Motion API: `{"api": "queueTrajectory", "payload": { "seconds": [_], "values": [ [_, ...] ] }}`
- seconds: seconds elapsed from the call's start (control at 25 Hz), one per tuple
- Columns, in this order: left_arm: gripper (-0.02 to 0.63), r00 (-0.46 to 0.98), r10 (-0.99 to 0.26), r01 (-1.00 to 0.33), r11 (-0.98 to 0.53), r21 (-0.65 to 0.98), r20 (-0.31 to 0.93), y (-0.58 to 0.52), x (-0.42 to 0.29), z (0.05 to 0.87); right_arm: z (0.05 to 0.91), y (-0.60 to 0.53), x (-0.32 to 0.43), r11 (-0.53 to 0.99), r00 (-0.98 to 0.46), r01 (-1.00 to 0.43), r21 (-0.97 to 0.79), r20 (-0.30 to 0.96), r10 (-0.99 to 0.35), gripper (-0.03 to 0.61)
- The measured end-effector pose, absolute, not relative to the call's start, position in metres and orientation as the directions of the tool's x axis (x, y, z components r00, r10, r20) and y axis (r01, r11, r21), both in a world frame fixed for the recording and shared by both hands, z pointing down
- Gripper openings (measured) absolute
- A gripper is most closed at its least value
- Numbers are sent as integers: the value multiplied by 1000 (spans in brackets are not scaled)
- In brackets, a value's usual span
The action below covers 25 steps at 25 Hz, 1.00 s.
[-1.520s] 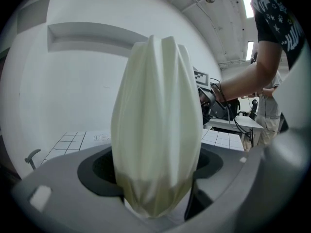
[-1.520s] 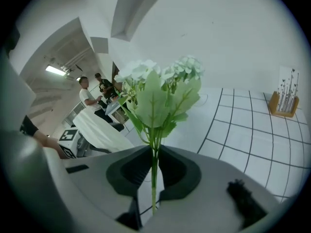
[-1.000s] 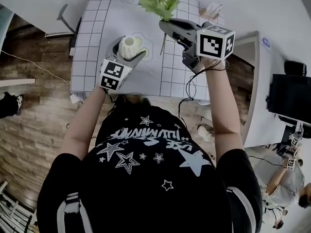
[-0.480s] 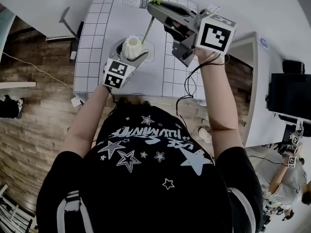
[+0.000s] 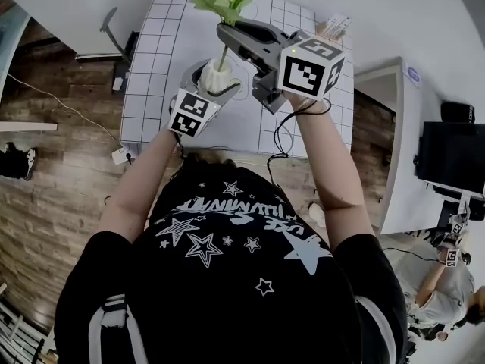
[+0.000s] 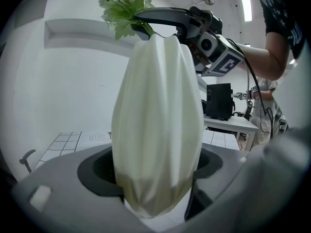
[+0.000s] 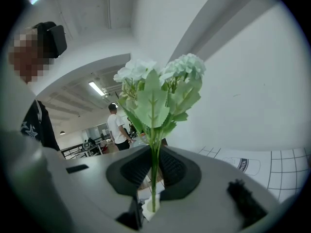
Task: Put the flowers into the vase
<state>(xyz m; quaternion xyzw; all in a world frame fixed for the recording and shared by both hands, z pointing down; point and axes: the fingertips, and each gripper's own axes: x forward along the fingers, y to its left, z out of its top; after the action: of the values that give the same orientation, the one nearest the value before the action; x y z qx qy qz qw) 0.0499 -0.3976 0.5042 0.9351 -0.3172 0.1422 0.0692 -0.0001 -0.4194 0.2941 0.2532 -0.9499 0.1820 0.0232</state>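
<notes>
- On the gridded tabletop (image 5: 148, 59), the ribbed white vase (image 6: 158, 125) stands clamped in the left gripper (image 5: 214, 84) jaws; likely rigid, light, tippy
- At its mouth, the flowers (image 7: 160, 96): thin, bendy stem (image 7: 155, 160) pinched low between the right gripper (image 7: 153, 178) jaws

"milk" on a printed bottle drawing (image 7: 247, 165)

the left tongs (image 5: 215, 82) clamp the vase (image 6: 158, 120) with jaws wide; the right tongs (image 5: 225, 35), held higher, pinch the flower stem (image 7: 154, 169).
</notes>
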Motion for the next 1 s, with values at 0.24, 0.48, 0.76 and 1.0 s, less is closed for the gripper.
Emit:
{"api": "queueTrajectory", "payload": {
  "seconds": [0.24,0.48,0.76,1.0],
  "values": [
    [401,765,-571,-607,-793,39,297,-398,52,504,329,-405,1,794,-840,-541,-278,218,-497,52],
    [402,765,-570,-608,-793,43,300,-398,50,505,349,-391,0,781,-816,-573,-248,259,-516,60],
    [402,771,-562,-600,-799,46,299,-399,52,506,367,-385,2,750,-764,-630,-202,334,-552,92],
    [402,779,-554,-593,-804,56,294,-398,51,505,369,-381,-3,757,-744,-636,-152,382,-548,147]
  ]
}}
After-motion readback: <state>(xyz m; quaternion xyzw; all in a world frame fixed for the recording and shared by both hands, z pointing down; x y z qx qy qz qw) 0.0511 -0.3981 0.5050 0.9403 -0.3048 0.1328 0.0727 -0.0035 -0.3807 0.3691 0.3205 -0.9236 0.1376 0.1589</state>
